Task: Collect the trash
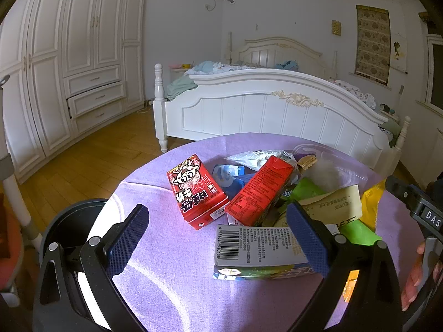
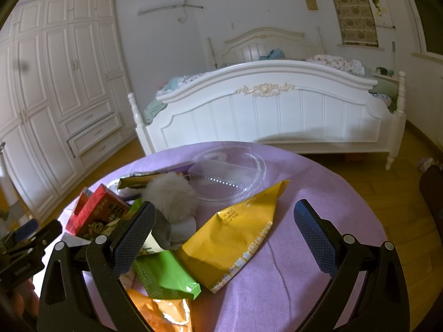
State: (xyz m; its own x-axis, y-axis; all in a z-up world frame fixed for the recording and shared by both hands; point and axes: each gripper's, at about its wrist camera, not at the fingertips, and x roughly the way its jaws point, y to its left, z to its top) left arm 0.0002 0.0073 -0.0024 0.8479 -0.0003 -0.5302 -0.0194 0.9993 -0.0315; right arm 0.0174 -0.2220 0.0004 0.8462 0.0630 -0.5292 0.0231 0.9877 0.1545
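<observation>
Trash is heaped at the middle of the round table [image 1: 171, 276], on its purple cloth. In the left wrist view two red milk cartons sit at centre: the cow-print carton [image 1: 196, 191] and, just right of it and touching, a second red carton [image 1: 259, 191] tilted up against the pile. Below them lies a white box with a barcode [image 1: 249, 244]. Over in the right wrist view a yellow pouch [image 2: 238, 238] sprawls across centre frame, a green wrapper [image 2: 166, 276] lower left of it, an orange wrapper [image 2: 163, 312] at the bottom edge, and a grey fluffy ball [image 2: 171, 196] just above. Behind the ball sits a clear plastic lid or tray [image 2: 232, 171] — hard to say which through the glare.

Left gripper [image 1: 218, 240] stands wide open, nothing held — its right finger hangs over the barcode box, the left one over bare cloth. Right gripper [image 2: 224, 238] is spread just as wide, the yellow pouch lying between its fingers, untouched by the pads as far as the view shows.

Lower left in the left wrist view, a dark round bin [image 1: 69, 215] sits beside the table. Beyond, a white bed [image 2: 265, 110] fills the upper middle, and a white wardrobe [image 2: 55, 96] covers the left.
</observation>
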